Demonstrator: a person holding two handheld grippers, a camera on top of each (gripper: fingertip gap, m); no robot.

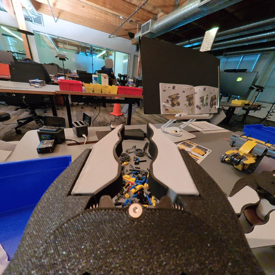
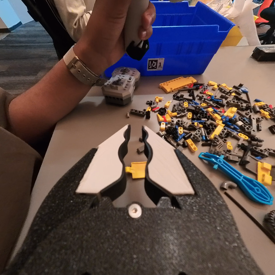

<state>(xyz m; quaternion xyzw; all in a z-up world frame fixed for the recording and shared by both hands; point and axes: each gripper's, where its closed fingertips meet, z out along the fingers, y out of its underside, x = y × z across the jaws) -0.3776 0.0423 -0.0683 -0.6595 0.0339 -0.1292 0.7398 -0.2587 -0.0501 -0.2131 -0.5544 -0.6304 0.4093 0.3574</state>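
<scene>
Grey tabletop [image 2: 92, 128] is carrying everything close at hand, with an open office of desks and red and yellow bins lying beyond it in the left wrist view. A heap of small building pieces [image 2: 211, 119], black, grey, yellow and blue, is spreading over the middle of the table toward its right side. The left gripper [image 1: 135, 131] is hovering above this heap with its jaws standing wide and nothing between them; the pieces [image 1: 134, 183] are showing through the gap. A blue bin [image 1: 29, 186] is sitting just beside it on the left, and a half-built yellow and grey model [image 1: 247, 153] is resting near the table's right edge. An instruction booklet [image 1: 189, 98] is leaning open on a white stand [image 1: 175, 128] toward the far edge.

The right gripper [image 2: 136, 128] is poised low near the table's near edge, jaws parted narrowly and empty, with a yellow flat piece [image 2: 136, 169] and a small grey piece [image 2: 140, 148] lying on the table under the gap. A blue plastic tool [image 2: 238, 177] is lying to its right. A person's hand [image 2: 110, 29] is gripping a grey handle near a grey battery box [image 2: 121, 87] and a second blue bin [image 2: 186, 44].
</scene>
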